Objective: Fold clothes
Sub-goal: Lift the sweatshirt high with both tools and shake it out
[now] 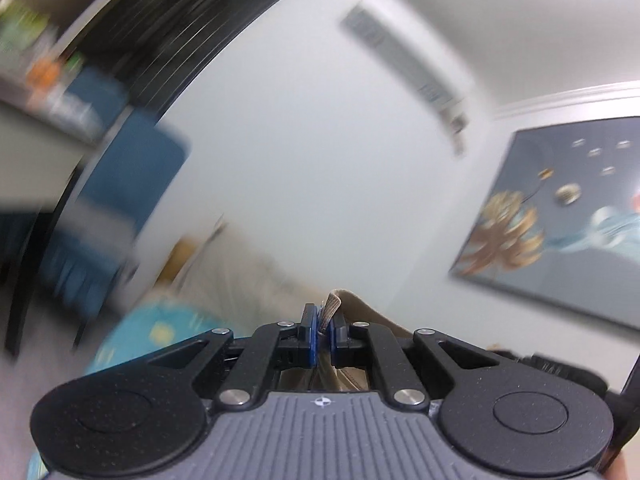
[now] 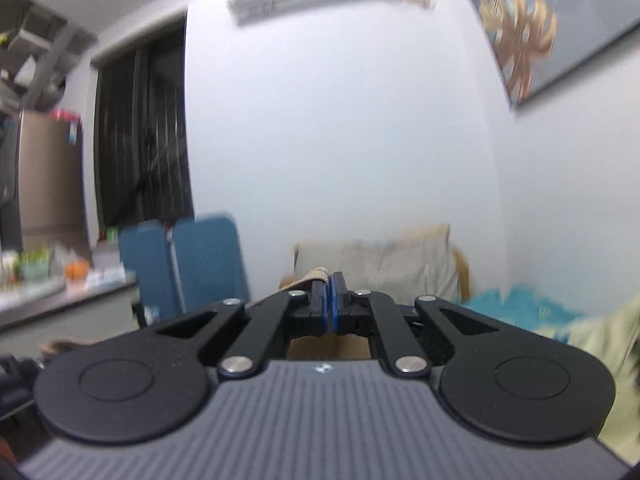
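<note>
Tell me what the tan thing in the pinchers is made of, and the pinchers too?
The tan garment looks like soft woven cloth with a ribbed edge. The left gripper and right gripper look like matte black plastic with blue, probably rubbery pads.

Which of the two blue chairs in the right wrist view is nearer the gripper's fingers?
The right-hand blue chair, the one beside the beige cushions. The other blue chair stands farther left, next to the cluttered table.
</note>
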{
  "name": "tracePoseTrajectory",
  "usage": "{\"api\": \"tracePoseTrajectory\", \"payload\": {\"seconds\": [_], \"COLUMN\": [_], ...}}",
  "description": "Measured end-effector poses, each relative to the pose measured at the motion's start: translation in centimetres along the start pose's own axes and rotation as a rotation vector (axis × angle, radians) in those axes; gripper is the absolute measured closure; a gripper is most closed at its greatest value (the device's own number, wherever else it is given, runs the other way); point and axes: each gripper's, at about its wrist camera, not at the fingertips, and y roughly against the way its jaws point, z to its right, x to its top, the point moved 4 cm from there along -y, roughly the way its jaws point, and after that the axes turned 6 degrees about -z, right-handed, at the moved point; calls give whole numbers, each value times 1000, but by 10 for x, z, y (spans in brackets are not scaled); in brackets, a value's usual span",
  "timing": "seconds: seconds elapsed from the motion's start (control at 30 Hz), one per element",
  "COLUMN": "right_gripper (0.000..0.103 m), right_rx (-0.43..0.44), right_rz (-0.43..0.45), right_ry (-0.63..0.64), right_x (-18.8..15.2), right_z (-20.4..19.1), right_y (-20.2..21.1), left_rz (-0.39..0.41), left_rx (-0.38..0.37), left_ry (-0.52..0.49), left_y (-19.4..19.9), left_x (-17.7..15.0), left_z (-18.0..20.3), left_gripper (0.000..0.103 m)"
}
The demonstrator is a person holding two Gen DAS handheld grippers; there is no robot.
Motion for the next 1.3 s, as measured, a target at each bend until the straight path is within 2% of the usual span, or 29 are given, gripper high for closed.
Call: {"api": "tracePoseTrajectory", "payload": {"seconds": [0.13, 0.23, 0.37, 0.5, 0.6, 0.73, 0.83, 1.0, 1.17, 1.3], "right_gripper": [98, 98, 98, 98, 98, 98, 98, 98, 98, 98], "right_rx": [10, 34, 85, 112, 137, 131, 123, 91, 60, 34], "right_rz": [77, 123, 174, 243, 257, 282, 266, 173, 77, -57], "right_ry": [-34, -66, -82, -46, -44, 0, 14, 11, 37, 51], "right_x": [67, 111, 161, 202, 226, 249, 255, 232, 169, 97], "right_z": [2, 1, -11, -31, -41, -47, -49, -44, -36, -25], "right_y": [37, 68, 116, 169, 197, 210, 200, 137, 42, -56], "left_rz": [65, 87, 113, 153, 170, 181, 159, 97, 15, -69], "left_rx": [-43, -43, -31, -28, -23, -15, 6, 59, 127, 194], "left_ry": [-125, -205, -252, -278, -297, -310, -299, -289, -270, -261], "left_y": [9, 36, 66, 119, 148, 159, 139, 72, -17, -100], "left_x": [74, 111, 159, 202, 227, 244, 245, 220, 171, 116], "left_z": [70, 125, 174, 216, 241, 257, 252, 211, 130, 46], "left_gripper": [97, 97, 97, 97, 97, 97, 97, 97, 97, 97]}}
